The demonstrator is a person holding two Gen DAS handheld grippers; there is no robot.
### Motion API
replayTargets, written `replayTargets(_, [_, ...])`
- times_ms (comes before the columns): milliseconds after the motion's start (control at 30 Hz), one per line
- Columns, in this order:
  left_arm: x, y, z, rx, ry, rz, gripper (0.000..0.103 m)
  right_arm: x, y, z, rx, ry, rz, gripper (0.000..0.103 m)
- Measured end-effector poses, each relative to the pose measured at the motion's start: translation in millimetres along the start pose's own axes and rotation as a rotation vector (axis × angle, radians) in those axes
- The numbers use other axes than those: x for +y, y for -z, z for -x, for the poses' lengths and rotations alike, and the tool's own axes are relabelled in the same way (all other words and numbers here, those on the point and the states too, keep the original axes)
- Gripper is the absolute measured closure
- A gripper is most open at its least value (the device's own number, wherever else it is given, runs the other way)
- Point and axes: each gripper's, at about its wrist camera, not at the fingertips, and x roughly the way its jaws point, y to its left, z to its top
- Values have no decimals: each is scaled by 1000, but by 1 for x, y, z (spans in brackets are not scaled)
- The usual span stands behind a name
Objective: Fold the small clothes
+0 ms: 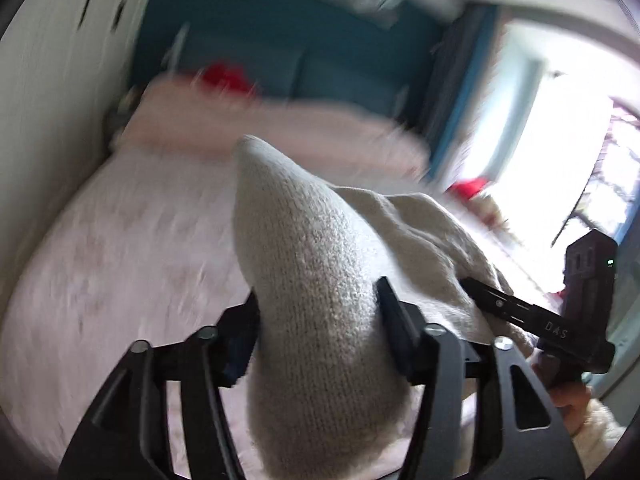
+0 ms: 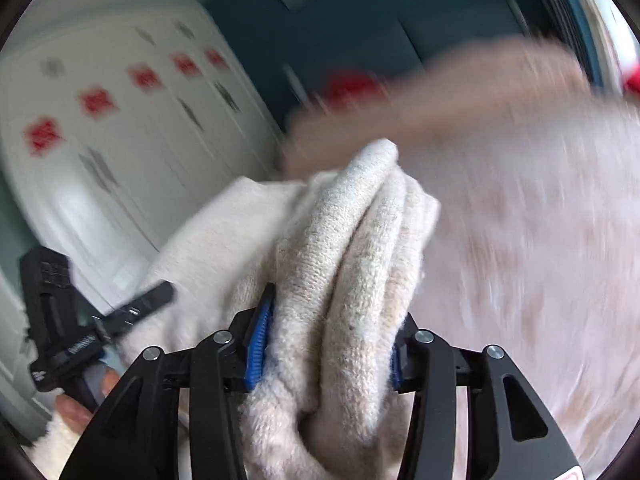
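Note:
A cream knitted garment (image 1: 316, 280) is held up above a bed by both grippers. My left gripper (image 1: 318, 308) is shut on one bunched end of it; the knit rises in a cone between the fingers. My right gripper (image 2: 332, 328) is shut on another bunched, folded part of the same garment (image 2: 352, 264), with blue pads (image 2: 258, 336) pressing into it. The right gripper also shows at the right edge of the left wrist view (image 1: 560, 320). The left gripper shows at the left edge of the right wrist view (image 2: 80, 336).
A bed with a pale pink cover (image 1: 120, 260) lies below, with a pink pillow (image 1: 260, 128) at its head. Behind stand a teal cabinet (image 1: 304, 52), a white wardrobe (image 2: 120, 152) with red and grey marks, and a bright window (image 1: 560, 140). The background is motion-blurred.

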Motion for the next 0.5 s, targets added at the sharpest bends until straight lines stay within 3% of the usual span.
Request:
replayTargets(67, [29,42,-42,117,-106,43,48,-35,32,-32,106,104,-61,65])
replayTargets(133, [59,83,-65,242,-147,120,50,-54,55,-25,116,126,-114,67])
replayTargets(200, [71,99,-50,228,-132,184,49,-49,56,-5,85,111,-104,67])
replayTargets(333, [54,83,-13,147,-101,184,48,-3,40,6,65,75,84,76])
replayTargets(400, [32,74,-9,121,-74,160,48,20,40,-10,101,81,163,89])
replayTargets(433, [24,73,-14,132,-66,142,47,24,38,-20,127,100,181,90])
replayTargets(500, [17,83,-36,186,-88,115,47,12,55,-51,215,197,201,97])
